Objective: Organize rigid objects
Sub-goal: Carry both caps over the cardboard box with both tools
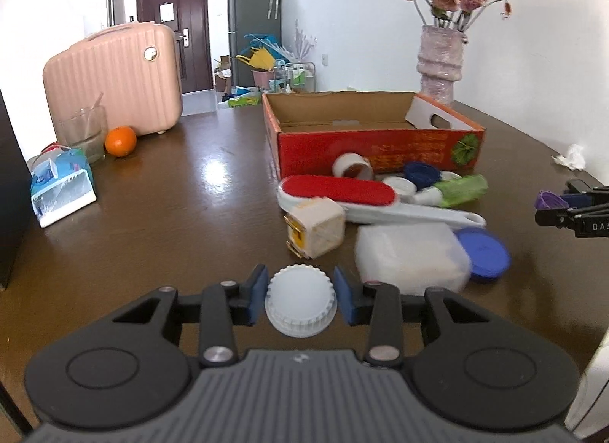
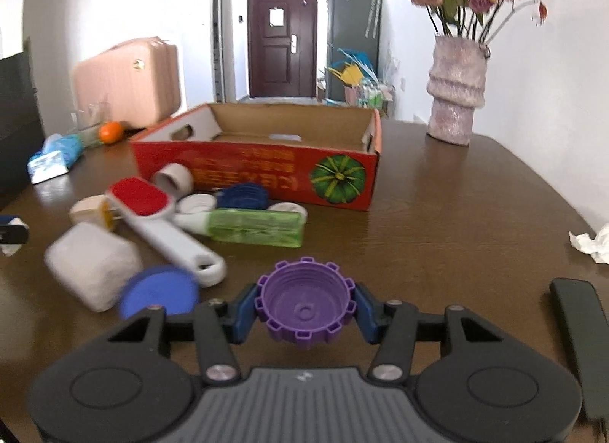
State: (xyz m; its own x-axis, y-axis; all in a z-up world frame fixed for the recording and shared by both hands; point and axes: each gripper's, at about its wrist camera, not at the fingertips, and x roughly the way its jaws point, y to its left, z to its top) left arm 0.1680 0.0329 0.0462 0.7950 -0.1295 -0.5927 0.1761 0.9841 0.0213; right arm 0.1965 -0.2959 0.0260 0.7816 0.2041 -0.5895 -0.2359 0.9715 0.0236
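Left wrist view: left tool (image 1: 300, 300) clenched on round white ribbed plastic cap (image 1: 300, 304), above brown wooden worktop (image 1: 171, 222). Right wrist view: right tool (image 2: 306, 308) clamped around purple notched plastic cap (image 2: 304, 304), open red cardboard box (image 2: 262, 172) beyond.

Little can be read here. In the left wrist view, the white letters "DAS" stand on the black body of the right gripper (image 1: 548, 202) at the right edge, cut off by the frame. The red cardboard box (image 1: 375, 150) carries rows of yellow-orange printing along its long side beside a picture of a green pumpkin, but the characters are too blurred to make out in either view. The blue-and-white tissue pack (image 1: 61, 186) also bears print, illegible.
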